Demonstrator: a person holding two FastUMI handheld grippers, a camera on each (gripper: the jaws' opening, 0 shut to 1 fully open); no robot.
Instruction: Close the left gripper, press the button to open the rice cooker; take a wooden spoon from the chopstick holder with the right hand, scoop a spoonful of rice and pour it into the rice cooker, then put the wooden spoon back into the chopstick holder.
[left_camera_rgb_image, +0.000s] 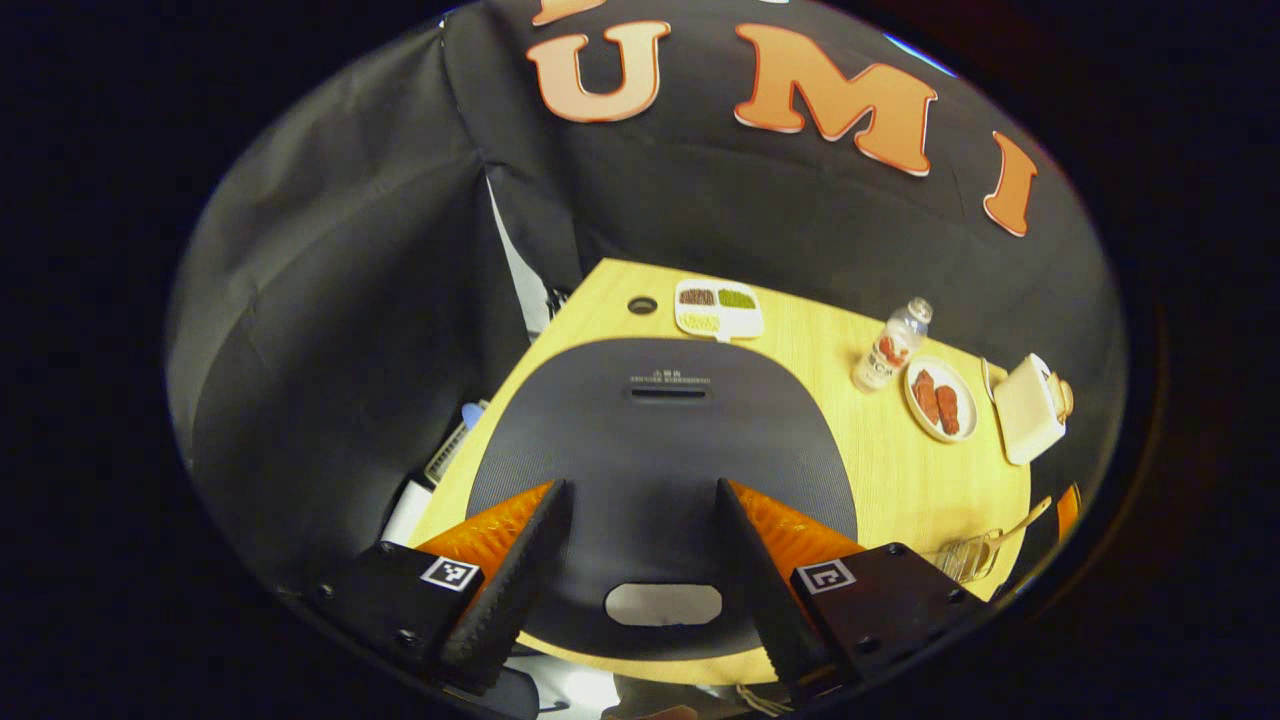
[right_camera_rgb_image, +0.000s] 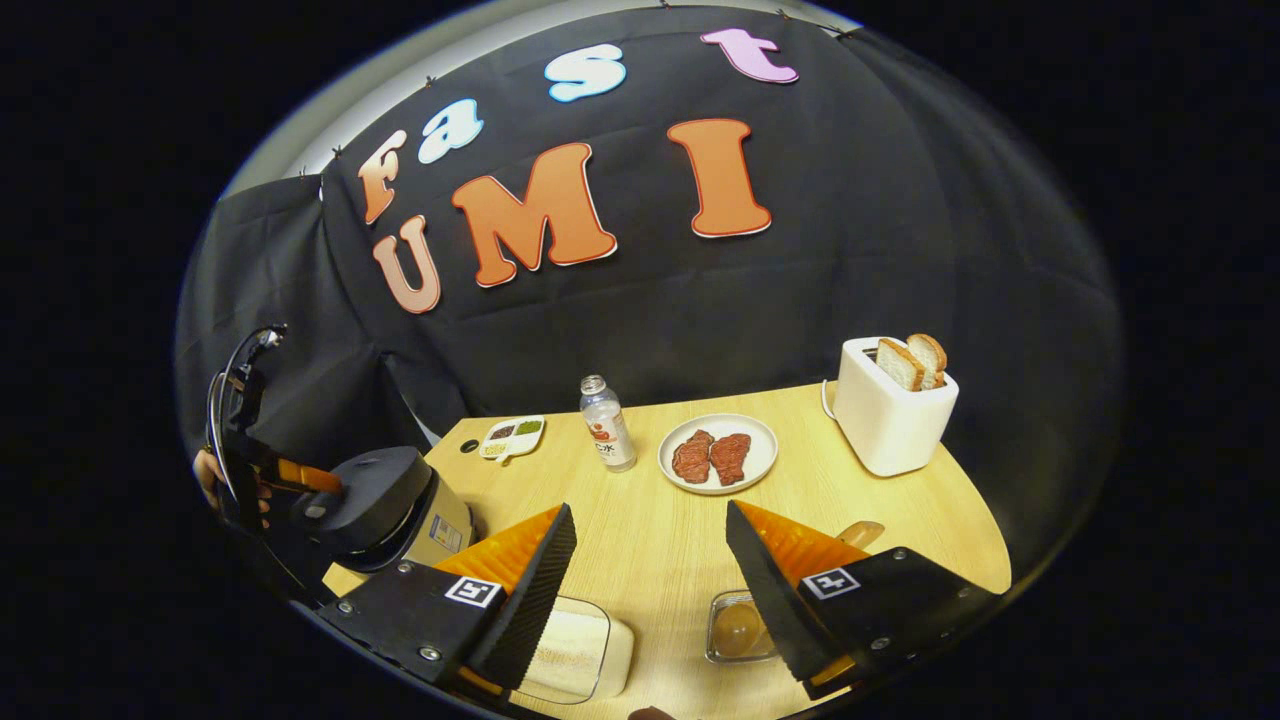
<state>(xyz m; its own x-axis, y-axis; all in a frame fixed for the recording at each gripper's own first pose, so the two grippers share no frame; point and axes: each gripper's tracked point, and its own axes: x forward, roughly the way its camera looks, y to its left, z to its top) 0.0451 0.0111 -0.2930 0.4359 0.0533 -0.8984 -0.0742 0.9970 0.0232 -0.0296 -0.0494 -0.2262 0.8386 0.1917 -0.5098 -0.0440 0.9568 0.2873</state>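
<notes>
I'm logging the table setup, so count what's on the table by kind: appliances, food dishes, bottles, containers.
Appliances: 2, rice cooker, toaster
Food dishes: 2, meat plate, divided tray
Bottles: 1, bottle
Containers: 2, rice box, spoon holder
Total: 7

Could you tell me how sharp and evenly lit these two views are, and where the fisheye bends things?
Left gripper view: rice cooker lid sharp, matte, glare-free; table edge curves strongly. Right gripper view: toaster and plate of meat crisp under even light, with soft shadows; the left gripper sits dimmer near the warped rim.
</notes>
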